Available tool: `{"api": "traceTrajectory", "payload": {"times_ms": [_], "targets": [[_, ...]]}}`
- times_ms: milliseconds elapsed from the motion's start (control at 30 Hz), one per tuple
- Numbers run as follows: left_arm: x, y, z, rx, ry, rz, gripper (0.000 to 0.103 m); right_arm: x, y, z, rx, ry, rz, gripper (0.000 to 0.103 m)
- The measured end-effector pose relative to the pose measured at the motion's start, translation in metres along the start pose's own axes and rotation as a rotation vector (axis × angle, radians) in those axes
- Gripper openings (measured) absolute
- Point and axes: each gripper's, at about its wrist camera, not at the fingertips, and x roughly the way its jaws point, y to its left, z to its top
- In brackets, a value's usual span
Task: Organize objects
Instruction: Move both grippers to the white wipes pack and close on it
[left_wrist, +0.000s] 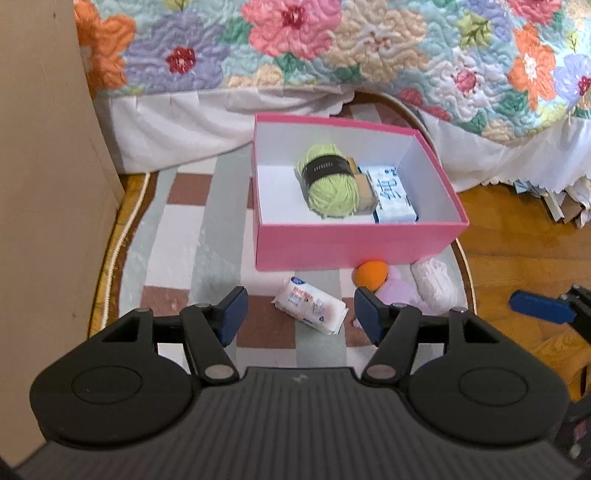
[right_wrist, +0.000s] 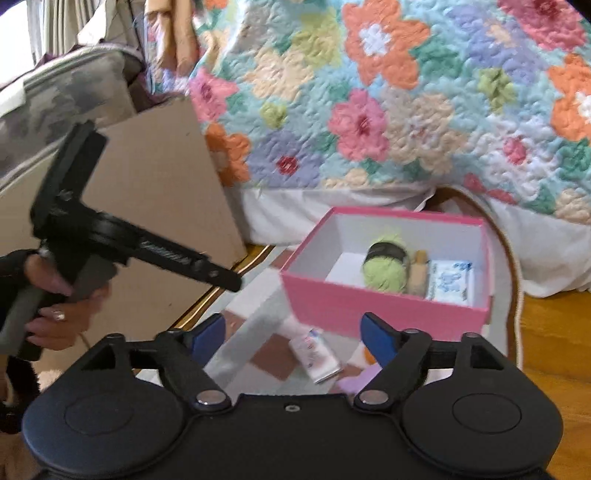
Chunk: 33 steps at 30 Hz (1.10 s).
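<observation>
Left wrist view: left gripper at 6 o'clock, jaws parted to a middling width, nothing between the blue pads, hovering over a checked rug. Just past the pads, a white tissue pack with pink and blue print, lettering too small to read, lying tilted on the rug. At 12 o'clock from it, an open pink box with white inside walls, holding a ball of light green yarn with a black band, a small tan block touching it at 3 o'clock, and a pale blue packet with large blue characters against the right-hand wall. Against the box's near wall, toward 4 o'clock, an orange ball, a lilac soft item and a white folded cloth, bunched together. Across the top, a floral quilt over a bed; a beige panel at 9 o'clock. Blue tip of the right gripper at 3 o'clock

Right wrist view, somewhat blurred: right gripper at 6 o'clock, jaws wide apart and empty. Between and beyond them the tissue pack on the rug, print unreadable. Pink box at centre, yarn, block and blue packet in a row inside. At 9 o'clock, a hand on the left gripper's handle, jaws edge-on, width not discernible here
</observation>
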Motion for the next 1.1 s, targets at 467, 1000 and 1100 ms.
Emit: {"api": "traceTrajectory", "payload": {"times_ms": [467, 1000, 1100], "targets": [[0.071, 0.047, -0.021, -0.032, 0.033, -0.043, 0.061, 0.117, 0.009, -0.042, 0.029, 0.272, -0.003, 0.089], [0.156, 0.064, -0.029, -0.079, 0.045, -0.186, 0.037, 0.187, -0.013, -0.068, 0.190, 0.294, -0.094, 0.080], [0.165, 0.056, -0.030, -0.050, 0.022, -0.185, 0.035, 0.193, -0.017, -0.070, 0.213, 0.306, -0.090, 0.079]]}}
